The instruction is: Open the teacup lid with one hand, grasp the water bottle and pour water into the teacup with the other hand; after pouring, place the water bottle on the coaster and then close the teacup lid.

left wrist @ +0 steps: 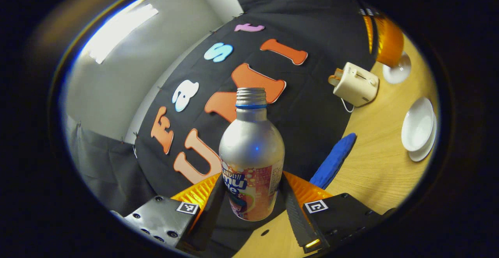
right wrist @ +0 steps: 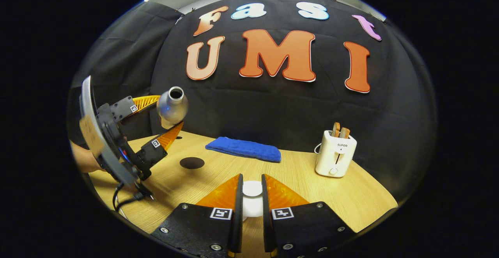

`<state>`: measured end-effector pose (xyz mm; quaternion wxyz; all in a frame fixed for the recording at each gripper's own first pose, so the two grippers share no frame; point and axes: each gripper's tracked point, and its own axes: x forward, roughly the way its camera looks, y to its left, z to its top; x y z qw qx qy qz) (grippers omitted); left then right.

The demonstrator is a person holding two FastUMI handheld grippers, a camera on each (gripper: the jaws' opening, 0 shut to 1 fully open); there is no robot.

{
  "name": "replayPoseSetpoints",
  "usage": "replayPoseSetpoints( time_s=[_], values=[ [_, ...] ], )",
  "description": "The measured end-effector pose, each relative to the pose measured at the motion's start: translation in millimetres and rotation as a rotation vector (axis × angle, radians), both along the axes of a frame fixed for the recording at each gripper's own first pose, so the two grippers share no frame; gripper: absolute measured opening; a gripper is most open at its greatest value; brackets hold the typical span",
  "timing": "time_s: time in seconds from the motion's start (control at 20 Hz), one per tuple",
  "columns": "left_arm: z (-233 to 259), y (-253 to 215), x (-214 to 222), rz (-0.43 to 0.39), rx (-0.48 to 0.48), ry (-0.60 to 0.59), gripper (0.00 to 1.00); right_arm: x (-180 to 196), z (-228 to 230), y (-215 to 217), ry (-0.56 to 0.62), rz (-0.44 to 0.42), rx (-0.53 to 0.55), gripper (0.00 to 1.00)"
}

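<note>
A wooden worktop (right wrist: 312, 188) is filling the booth floor in front of a black cloth wall, with a pale room wall and ceiling light showing beyond it in the left gripper view. In the right gripper view, going left to right, a hand (right wrist: 84, 158) is holding the left tool (right wrist: 165, 119) raised above the worktop, its fingers pinching the silver water bottle (right wrist: 172, 104), which is tipping with its open mouth facing the camera. Below it a dark round coaster (right wrist: 191, 163) is lying on the wood, then a blue cloth (right wrist: 243, 149) by the wall, then a white toaster (right wrist: 335, 152). At the bottom, the right tool (right wrist: 252, 197) is gripping the white teacup lid (right wrist: 252, 189). In the left gripper view, the water bottle (left wrist: 251, 152) is standing between the left tool's (left wrist: 251, 199) fingers, and white plates (left wrist: 419, 129) are stacking at the right.
</note>
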<state>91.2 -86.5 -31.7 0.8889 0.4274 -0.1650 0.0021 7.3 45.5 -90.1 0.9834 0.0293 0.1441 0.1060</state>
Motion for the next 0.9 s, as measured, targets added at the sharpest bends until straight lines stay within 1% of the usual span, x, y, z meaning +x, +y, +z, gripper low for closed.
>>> replayPoseSetpoints(
  time_s=[0.05,0.1,0.15,0.2,0.25,0.3,0.4,0.45,0.5,0.55,0.6,0.65,0.7,0.75,0.8,0.85,0.9],
  values=[
    [-0.2,2.2,0.3,-0.003,-0.080,0.002,0.83,-1.1,-0.8,0.7,0.002,0.002,-0.002,0.22],
    [0.3,3.2,2.9,-0.007,-0.158,0.010,0.83,-1.0,-1.1,1.3,0.000,0.001,-0.003,0.22],
    [0.7,3.7,6.2,-0.009,-0.232,0.017,0.79,-1.0,-0.6,1.2,0.000,0.001,-0.003,0.23],
    [1.4,6.0,10.2,-0.014,-0.304,0.031,0.83,-0.9,-0.4,1.5,0.000,0.001,-0.003,0.23],
    [1.5,5.9,8.2,-0.014,-0.377,0.047,0.83,0.7,-1.0,3.0,0.001,0.000,-0.003,0.23],
    [-2.3,5.2,10.7,-0.014,-0.448,0.081,0.87,1.5,-0.4,3.1,0.002,0.001,-0.001,0.22],
    [-7.9,6.6,10.7,-0.008,-0.569,0.142,0.79,2.3,-0.9,5.9,0.003,0.006,0.007,0.23],
    [-16.3,11.3,15.0,0.005,-0.613,0.169,0.83,3.3,-0.4,8.7,0.003,0.007,0.009,0.23],
    [-25.2,12.5,19.0,0.009,-0.648,0.196,0.83,4.0,-0.6,10.1,0.005,0.011,0.008,0.23],
    [-32.3,12.6,20.7,0.016,-0.678,0.221,0.87,4.9,-2.4,12.7,0.005,0.013,0.005,0.23],
    [-39.6,10.7,24.8,0.017,-0.693,0.257,0.83,5.4,-2.0,14.1,0.006,0.016,0.004,0.23],
    [-48.8,12.1,29.1,0.027,-0.708,0.289,0.83,5.1,-2.8,15.5,0.007,0.018,0.004,0.23],
    [-58.1,10.2,32.8,0.017,-0.733,0.336,0.80,6.4,-2.9,17.2,0.007,0.019,0.005,0.23],
    [-67.7,11.4,32.2,0.026,-0.759,0.376,0.87,6.7,-1.7,19.4,0.005,0.024,0.004,0.23],
    [-77.9,11.2,32.9,0.028,-0.784,0.414,0.79,6.9,-1.6,20.2,0.003,0.025,0.000,0.23],
    [-85.9,9.2,39.2,0.031,-0.801,0.447,0.79,6.8,-2.8,20.4,0.004,0.025,-0.008,0.23],
    [-92.8,7.0,42.5,0.031,-0.799,0.477,0.83,6.1,-4.7,20.1,0.007,0.022,-0.015,0.23]
  ],
)
